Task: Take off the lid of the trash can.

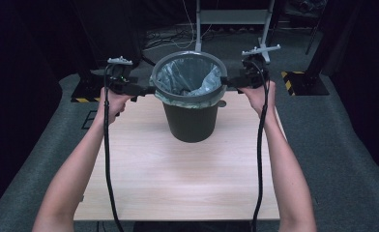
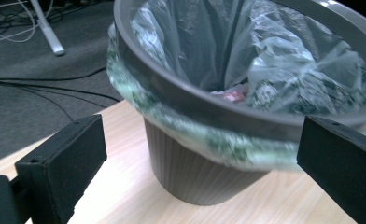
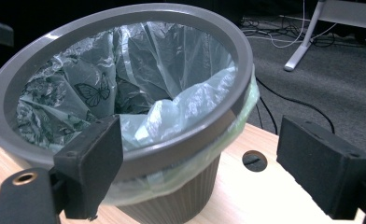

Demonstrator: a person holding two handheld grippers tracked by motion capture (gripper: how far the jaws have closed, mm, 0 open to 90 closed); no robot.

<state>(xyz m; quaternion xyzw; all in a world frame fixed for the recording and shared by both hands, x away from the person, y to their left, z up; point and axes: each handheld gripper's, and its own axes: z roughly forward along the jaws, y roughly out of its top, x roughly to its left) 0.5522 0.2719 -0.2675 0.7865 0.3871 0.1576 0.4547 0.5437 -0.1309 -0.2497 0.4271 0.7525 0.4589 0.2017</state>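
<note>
Hiding the bin (image 1: 191, 121) bottom, the crumpled liner (image 1: 187, 77) blocks sight.

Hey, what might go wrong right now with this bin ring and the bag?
1. The grey ring sits tilted above the bin, carried between the left hand-held gripper and the right hand-held gripper; it may slip if either side eases off.
2. The plastic bag bunches under the ring, so it could drag up or tear.
3. The bin looks light; a snagged bag might tip it on the table.
</note>
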